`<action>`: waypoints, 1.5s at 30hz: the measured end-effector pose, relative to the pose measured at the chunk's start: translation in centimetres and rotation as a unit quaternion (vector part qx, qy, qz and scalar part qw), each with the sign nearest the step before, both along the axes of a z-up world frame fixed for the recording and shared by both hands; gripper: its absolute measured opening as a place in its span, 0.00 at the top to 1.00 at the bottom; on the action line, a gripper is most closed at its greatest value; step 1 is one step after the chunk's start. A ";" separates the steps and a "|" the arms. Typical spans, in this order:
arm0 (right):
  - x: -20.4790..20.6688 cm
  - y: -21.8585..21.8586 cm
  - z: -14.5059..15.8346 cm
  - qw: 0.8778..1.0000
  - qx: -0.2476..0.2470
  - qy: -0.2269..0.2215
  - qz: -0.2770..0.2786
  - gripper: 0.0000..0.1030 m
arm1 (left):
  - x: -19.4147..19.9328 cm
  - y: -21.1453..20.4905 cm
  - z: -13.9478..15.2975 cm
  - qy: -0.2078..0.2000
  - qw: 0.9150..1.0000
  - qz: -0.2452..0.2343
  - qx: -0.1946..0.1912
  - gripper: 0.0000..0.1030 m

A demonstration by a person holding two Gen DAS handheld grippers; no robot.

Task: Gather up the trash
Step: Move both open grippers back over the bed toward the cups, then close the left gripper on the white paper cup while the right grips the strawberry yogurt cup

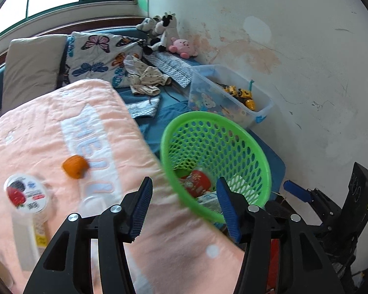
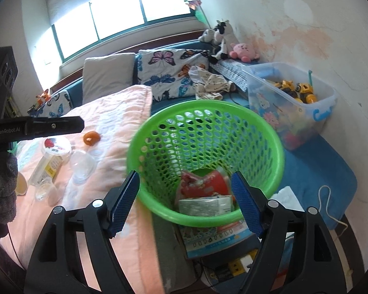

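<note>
A green mesh basket (image 1: 257, 156) (image 2: 277, 152) stands at the edge of the bed beside a pink blanket (image 1: 49, 127) (image 2: 115, 112). It holds a red wrapper (image 1: 196, 181) (image 2: 203, 181) and a grey-green packet (image 2: 201, 205). On the blanket lie an orange peel (image 1: 74, 166) (image 2: 92, 137), a yogurt cup with a strawberry lid (image 1: 25, 193) (image 2: 55, 147) and clear plastic lids (image 2: 82, 163). My left gripper (image 1: 184, 208) is open and empty over the blanket, by the basket's near rim. My right gripper (image 2: 185, 198) is open and empty, straddling the basket's near rim.
A clear toy bin (image 1: 233, 93) (image 2: 292, 98) with yellow toy trucks stands by the wall. Pillows (image 1: 98, 54) (image 2: 169, 71), crumpled clothes (image 1: 144, 78) and plush toys (image 1: 164, 31) lie at the bed's head. A box (image 2: 218, 240) and a power strip (image 2: 235, 267) sit below the basket.
</note>
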State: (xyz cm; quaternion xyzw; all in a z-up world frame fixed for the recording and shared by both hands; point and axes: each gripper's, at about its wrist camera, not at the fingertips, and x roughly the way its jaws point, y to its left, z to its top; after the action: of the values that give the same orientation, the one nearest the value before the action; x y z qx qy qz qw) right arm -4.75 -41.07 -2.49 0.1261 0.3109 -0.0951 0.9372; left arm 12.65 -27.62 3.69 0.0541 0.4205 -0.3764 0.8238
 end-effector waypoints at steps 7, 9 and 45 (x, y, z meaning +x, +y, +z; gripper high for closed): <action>1.0 3.6 0.4 0.999 -0.005 -0.003 0.036 0.23 | 0.0 6.7 -0.2 -0.015 0.998 0.058 0.014 0.42; 1.3 4.6 0.5 0.999 -0.006 -0.003 0.045 0.23 | 0.1 8.7 -0.2 -0.019 0.997 0.075 0.016 0.41; 10.7 21.1 1.3 0.978 -0.027 0.012 0.208 0.20 | 1.7 37.2 -5.4 0.014 0.948 0.314 0.044 0.08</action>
State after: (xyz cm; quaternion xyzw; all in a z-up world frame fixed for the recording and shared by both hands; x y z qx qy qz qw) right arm 5.97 -19.97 -1.15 0.0324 0.3387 0.0921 0.9358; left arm 14.36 9.53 -1.76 -0.0498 0.4441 -0.0802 0.8910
